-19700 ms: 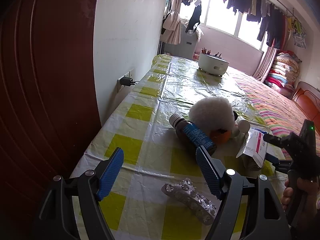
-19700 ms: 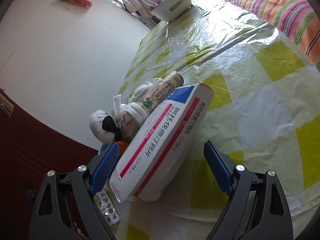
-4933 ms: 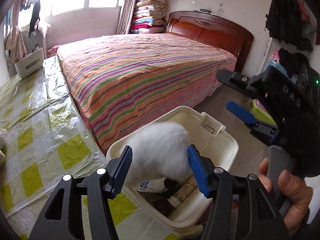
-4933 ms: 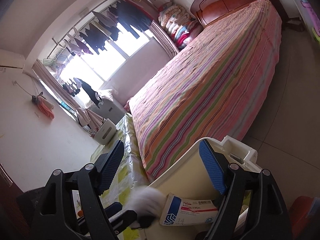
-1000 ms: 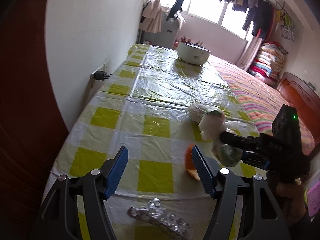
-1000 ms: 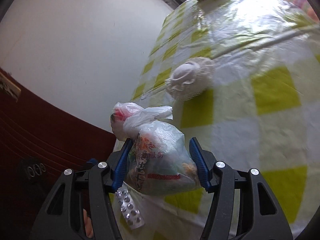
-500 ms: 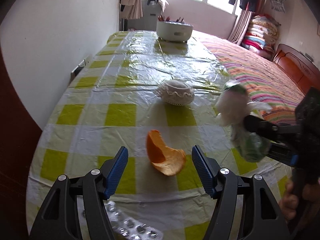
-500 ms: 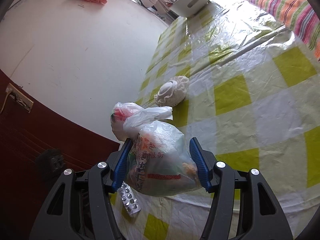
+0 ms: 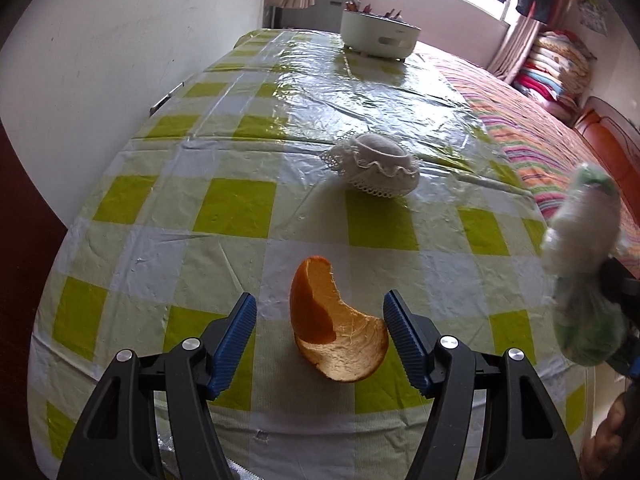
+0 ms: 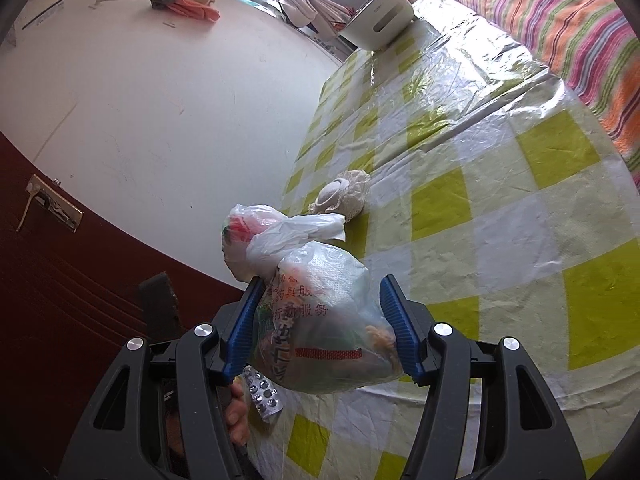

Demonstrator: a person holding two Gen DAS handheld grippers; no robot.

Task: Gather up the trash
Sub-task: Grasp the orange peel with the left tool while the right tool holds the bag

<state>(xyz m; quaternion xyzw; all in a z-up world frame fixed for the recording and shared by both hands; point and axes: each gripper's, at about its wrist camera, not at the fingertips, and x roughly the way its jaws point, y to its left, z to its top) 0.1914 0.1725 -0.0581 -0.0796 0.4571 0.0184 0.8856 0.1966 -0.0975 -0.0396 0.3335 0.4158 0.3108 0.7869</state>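
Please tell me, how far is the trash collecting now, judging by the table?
In hand: the right gripper clamps a tied plastic bag. Next: the left gripper, jaws open, frames the orange peel. Left: a blister pack and a lace-trimmed cloth thing, if trash. No bin shows.

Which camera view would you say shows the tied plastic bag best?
The right wrist view: the plastic bag sits sharp and central between the right gripper fingers, print readable. The left wrist view shows it only blurred at the right edge.
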